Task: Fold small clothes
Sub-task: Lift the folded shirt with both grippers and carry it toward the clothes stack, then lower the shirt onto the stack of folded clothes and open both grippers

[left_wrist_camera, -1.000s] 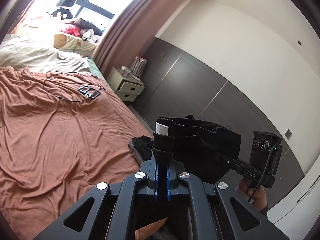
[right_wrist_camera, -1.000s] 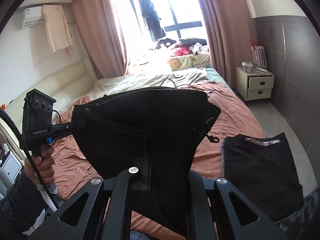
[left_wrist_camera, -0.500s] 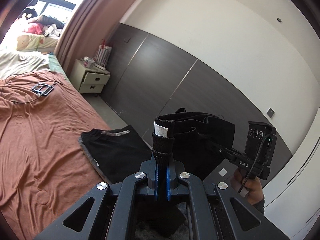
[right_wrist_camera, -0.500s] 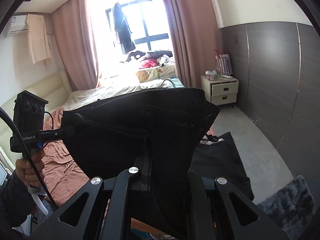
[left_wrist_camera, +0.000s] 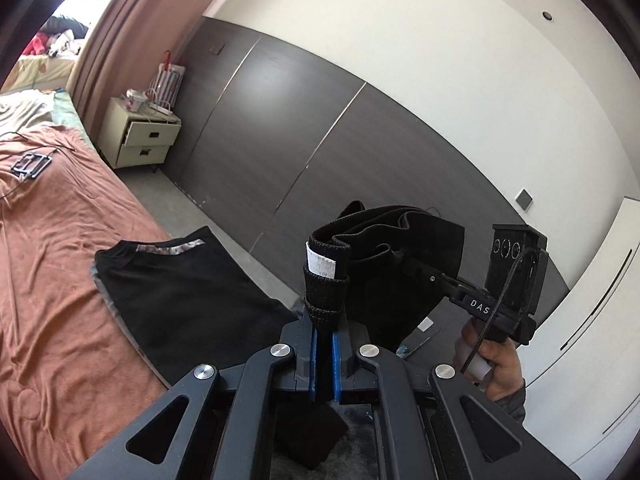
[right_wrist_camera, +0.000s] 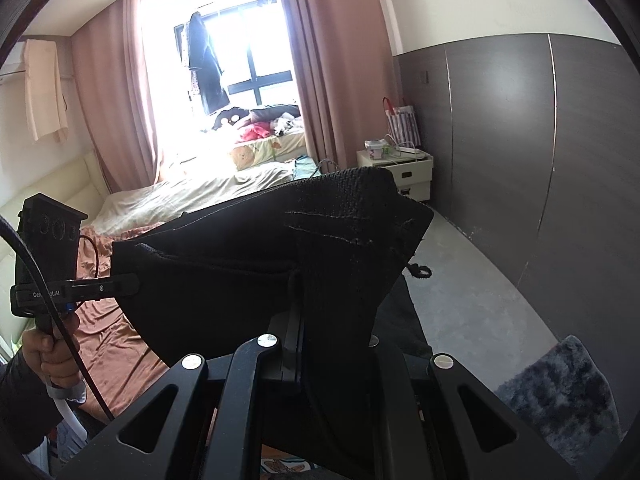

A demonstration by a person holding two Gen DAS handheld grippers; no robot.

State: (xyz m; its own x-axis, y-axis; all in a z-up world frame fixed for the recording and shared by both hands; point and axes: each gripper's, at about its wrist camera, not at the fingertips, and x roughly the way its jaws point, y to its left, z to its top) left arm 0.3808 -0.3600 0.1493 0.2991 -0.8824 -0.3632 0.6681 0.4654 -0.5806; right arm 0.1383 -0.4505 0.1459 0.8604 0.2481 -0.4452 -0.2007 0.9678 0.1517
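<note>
A bright window (right_wrist_camera: 236, 56) sits at upper centre, flanked by pink curtains (right_wrist_camera: 332, 60). Dark panels (left_wrist_camera: 320, 140) under white wall (left_wrist_camera: 400, 32) fill the right. A cream nightstand (left_wrist_camera: 140, 140) stands mid-left beside the bed (left_wrist_camera: 48, 240); grey floor (right_wrist_camera: 472, 280) lies lower right.

Black garment (left_wrist_camera: 384, 264) pinched between both grippers' closed jaws, above a folded black shirt (left_wrist_camera: 180, 304) on the bed (left_wrist_camera: 48, 260).

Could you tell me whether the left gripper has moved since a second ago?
Yes. The left gripper, shut on the black garment, has swung right: the nightstand slid toward the left edge and the folded black shirt came into view.
</note>
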